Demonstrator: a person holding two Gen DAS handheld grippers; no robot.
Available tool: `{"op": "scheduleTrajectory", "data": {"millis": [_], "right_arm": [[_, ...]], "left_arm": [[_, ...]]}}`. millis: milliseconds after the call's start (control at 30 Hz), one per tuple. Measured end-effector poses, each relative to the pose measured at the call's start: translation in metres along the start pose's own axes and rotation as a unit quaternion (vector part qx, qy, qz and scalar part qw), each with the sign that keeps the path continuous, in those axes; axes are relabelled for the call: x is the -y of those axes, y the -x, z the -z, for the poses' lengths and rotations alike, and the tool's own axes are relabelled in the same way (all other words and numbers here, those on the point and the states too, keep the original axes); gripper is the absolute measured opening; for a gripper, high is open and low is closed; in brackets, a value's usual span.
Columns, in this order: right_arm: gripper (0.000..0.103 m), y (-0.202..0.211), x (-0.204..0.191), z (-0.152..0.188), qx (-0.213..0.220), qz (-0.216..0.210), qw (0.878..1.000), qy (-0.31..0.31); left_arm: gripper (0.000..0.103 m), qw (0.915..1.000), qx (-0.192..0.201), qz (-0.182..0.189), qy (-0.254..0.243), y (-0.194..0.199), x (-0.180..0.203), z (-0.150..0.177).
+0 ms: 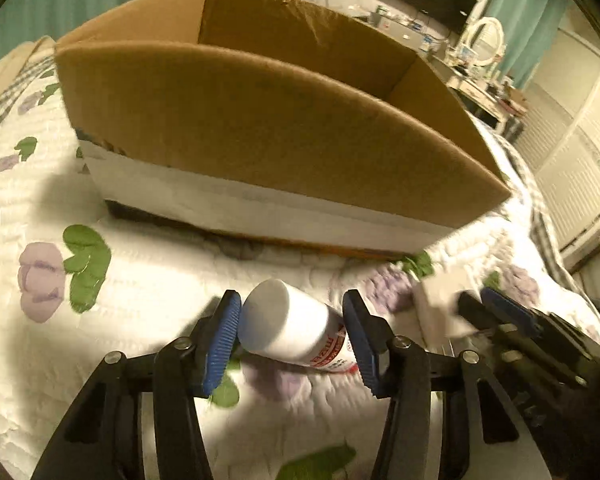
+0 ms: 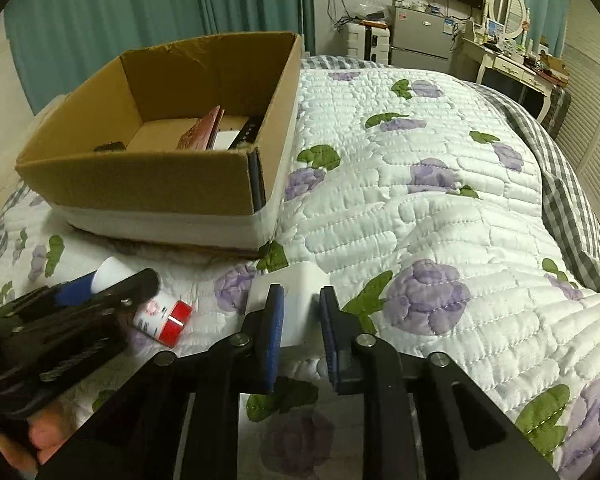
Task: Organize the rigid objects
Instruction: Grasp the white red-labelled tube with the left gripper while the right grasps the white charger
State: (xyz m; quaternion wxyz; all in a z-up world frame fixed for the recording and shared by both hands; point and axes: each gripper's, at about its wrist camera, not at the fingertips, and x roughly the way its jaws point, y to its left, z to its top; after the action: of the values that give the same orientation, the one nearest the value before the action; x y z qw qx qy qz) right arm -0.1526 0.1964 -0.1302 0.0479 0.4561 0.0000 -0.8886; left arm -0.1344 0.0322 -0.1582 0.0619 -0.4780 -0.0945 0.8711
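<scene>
A white bottle (image 1: 296, 328) with a red-printed label and red cap lies on the flowered quilt. My left gripper (image 1: 290, 320) is open around it, its blue pads on either side. The bottle also shows in the right wrist view (image 2: 160, 308), partly hidden by the left gripper. My right gripper (image 2: 300, 304) is shut on a small white box (image 2: 296, 304) that rests on the quilt. That box shows blurred in the left wrist view (image 1: 440, 304). An open cardboard box (image 2: 140, 184) stands just beyond, with a few flat items inside.
The quilted bed (image 2: 440, 200) stretches to the right of the cardboard box. A grey checked blanket (image 2: 560, 184) lies along the right edge. A dresser with a round mirror (image 2: 508, 4) and a small fridge (image 2: 420, 36) stand past the bed.
</scene>
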Motion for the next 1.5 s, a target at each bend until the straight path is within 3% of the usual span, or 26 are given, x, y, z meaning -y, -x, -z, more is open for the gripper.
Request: {"op": "scheduleTrajectory", "data": {"millis": [33, 67, 400, 467, 667, 833, 900, 1000, 1267, 1367, 1500], "right_arm": [[0.048, -0.002, -0.001, 0.002, -0.005, -0.004, 1.0, 0.002], [0.064, -0.003, -0.004, 0.003, -0.008, -0.011, 1.0, 0.008], [0.065, -0.029, -0.023, 0.008, -0.039, 0.03, 0.997, 0.06], [0.053, -0.029, -0.022, 0.009, -0.033, 0.043, 0.997, 0.057], [0.052, -0.004, -0.004, 0.008, 0.003, 0.024, 1.0, 0.015], [0.052, 0.025, 0.01, -0.001, 0.041, 0.042, 0.998, 0.005], [0.052, 0.029, 0.017, -0.005, 0.046, 0.043, 0.998, -0.006], [0.052, 0.028, 0.02, -0.007, 0.045, 0.042, 0.998, -0.014], [0.052, 0.024, 0.021, -0.005, 0.04, 0.041, 0.998, -0.009], [0.052, 0.023, 0.022, -0.004, 0.039, 0.04, 0.998, -0.011], [0.052, 0.024, 0.022, -0.004, 0.041, 0.039, 0.998, -0.011]], "left_arm": [[0.053, 1.0, -0.004, 0.003, -0.005, 0.0, -0.002, 0.0], [0.053, 0.9999, -0.006, 0.005, -0.01, 0.0, -0.002, -0.001], [0.059, 0.999, -0.035, 0.026, -0.007, -0.012, -0.011, -0.005], [0.059, 0.999, -0.037, 0.025, -0.007, -0.01, -0.01, -0.005], [0.058, 0.999, -0.021, 0.027, -0.03, 0.003, 0.01, -0.005], [0.057, 0.9945, 0.0, 0.082, -0.065, 0.024, 0.029, -0.006], [0.054, 0.9929, 0.003, 0.07, -0.095, 0.021, 0.042, -0.006], [0.038, 0.9935, 0.006, 0.047, -0.104, 0.012, 0.042, -0.002], [0.038, 0.9951, 0.006, 0.052, -0.084, -0.018, 0.035, -0.012], [0.037, 0.9952, -0.004, 0.02, -0.096, -0.033, 0.037, -0.009], [0.036, 0.9944, 0.015, 0.028, -0.101, -0.018, 0.037, -0.005]]}}
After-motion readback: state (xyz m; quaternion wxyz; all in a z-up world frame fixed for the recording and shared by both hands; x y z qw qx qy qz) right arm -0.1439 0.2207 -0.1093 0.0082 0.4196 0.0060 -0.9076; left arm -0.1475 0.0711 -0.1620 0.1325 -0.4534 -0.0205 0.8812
